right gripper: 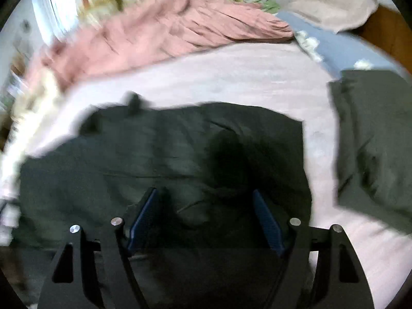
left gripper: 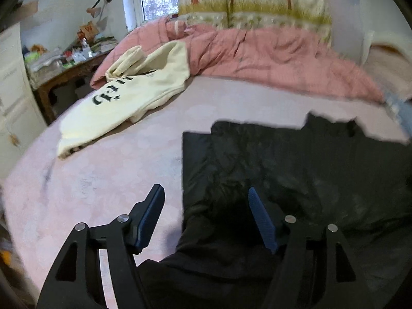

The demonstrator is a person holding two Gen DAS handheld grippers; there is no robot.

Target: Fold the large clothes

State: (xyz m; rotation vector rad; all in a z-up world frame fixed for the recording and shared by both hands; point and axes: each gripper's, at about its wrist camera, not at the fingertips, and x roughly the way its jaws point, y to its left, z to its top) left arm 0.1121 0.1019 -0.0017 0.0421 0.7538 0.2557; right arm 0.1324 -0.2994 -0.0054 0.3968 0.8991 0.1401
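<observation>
A large black garment (left gripper: 296,175) lies partly folded on the pale pink bed sheet (left gripper: 108,180); it also fills the middle of the right wrist view (right gripper: 167,154). My left gripper (left gripper: 206,193) is open and empty, hovering over the garment's left edge. My right gripper (right gripper: 203,195) is open and empty, just above the garment's near right part. A cream sweatshirt with dark lettering (left gripper: 123,97) lies at the far left of the bed.
A crumpled pink duvet (left gripper: 270,56) runs along the back of the bed. A dark green-grey garment (right gripper: 373,139) lies at the right. A blue pillow (right gripper: 334,43) sits behind it. A cluttered wooden desk (left gripper: 67,61) stands left of the bed.
</observation>
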